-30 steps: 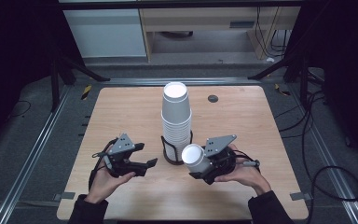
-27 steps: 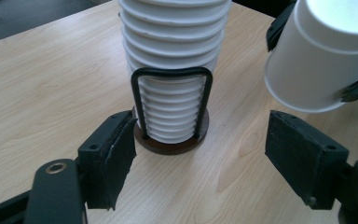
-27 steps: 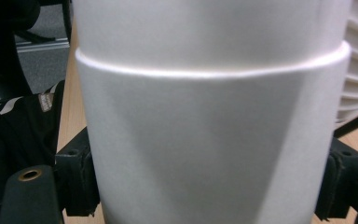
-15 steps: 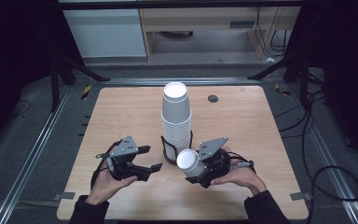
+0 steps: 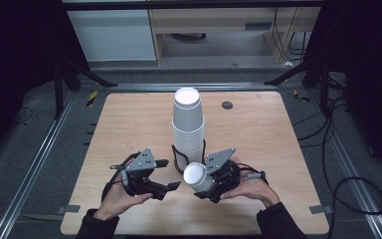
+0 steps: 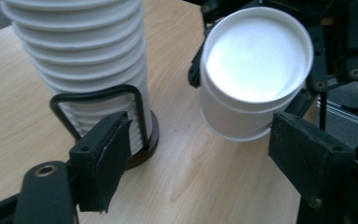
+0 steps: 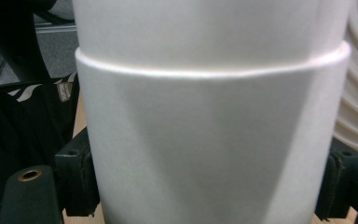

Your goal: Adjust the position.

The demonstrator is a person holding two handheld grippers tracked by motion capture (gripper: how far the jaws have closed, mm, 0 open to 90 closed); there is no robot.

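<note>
Two hand-held grippers sit low over the light wooden table [image 5: 258, 134]; the right hand-held gripper [image 5: 206, 186] pinches a single white paper cup [image 5: 197, 176] between its jaws, tilted with its open mouth toward the left hand-held gripper [image 5: 171, 175]; that one stands spread and empty — the cup just beyond its jaws; a tall stack of white paper cups [image 5: 188, 124] in a black wire holder [image 5: 178, 158] rises just behind both.

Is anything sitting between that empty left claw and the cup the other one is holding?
Nothing visible. The left claw is open, and only bare table lies before the cup. The cup stack stands off to one side.
</note>
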